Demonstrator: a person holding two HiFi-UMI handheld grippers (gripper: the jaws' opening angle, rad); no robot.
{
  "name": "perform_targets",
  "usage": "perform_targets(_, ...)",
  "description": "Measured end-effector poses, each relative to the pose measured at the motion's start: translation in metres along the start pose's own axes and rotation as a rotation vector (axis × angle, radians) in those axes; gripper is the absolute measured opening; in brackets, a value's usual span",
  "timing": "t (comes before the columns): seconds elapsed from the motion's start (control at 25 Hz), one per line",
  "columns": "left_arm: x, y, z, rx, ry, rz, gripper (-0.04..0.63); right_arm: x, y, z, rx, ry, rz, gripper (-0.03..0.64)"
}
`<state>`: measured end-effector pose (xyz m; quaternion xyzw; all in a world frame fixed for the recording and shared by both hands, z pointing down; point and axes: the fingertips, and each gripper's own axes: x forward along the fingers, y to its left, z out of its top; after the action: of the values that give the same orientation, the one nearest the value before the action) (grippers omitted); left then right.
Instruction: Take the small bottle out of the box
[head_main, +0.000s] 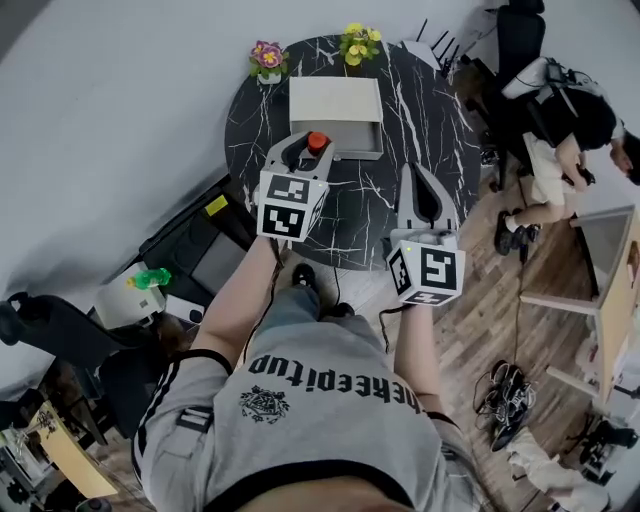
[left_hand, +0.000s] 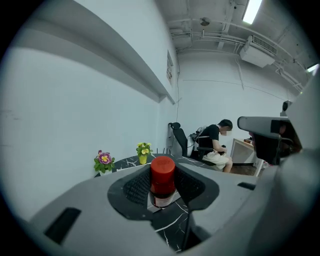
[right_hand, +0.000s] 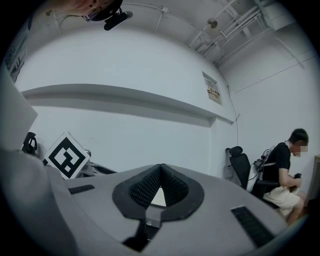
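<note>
A small bottle (head_main: 316, 142) with a red cap stands upright between the jaws of my left gripper (head_main: 305, 150), just in front of the pale open box (head_main: 336, 112) on the round black marble table (head_main: 420, 110). In the left gripper view the ribbed pads press on both sides of the bottle (left_hand: 162, 181), so the left gripper (left_hand: 163, 189) is shut on it. My right gripper (head_main: 420, 178) hovers over the table's near right part, apart from the box. In the right gripper view the jaw tips of the right gripper (right_hand: 160, 170) meet with nothing between them.
Two flower pots, one purple (head_main: 267, 58) and one yellow (head_main: 359, 43), stand at the table's far edge behind the box. A seated person (head_main: 560, 130) is at the right by a desk (head_main: 612, 260). Cables (head_main: 505, 395) lie on the wooden floor.
</note>
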<state>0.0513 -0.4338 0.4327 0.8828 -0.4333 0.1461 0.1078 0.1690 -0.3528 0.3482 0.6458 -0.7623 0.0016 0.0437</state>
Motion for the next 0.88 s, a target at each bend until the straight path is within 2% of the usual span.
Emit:
perform_targets(0.2,-0.028,-0.005,0.009,-0.028,-0.041,0.037,0.146,-0.013,-0.003,0.009,0.003,-0.027,0.014,0.000)
perform_targets(0.52,-0.070,-0.021,0.016,-0.022,-0.081,0.101,0.146,-0.042,-0.006,0.018,0.009,-0.064,0.034,0.000)
perform_targets(0.88,-0.119,-0.047,0.032,0.005,-0.143,0.135,0.146,-0.073,0.000,0.029,0.004,-0.096,0.076,0.000)
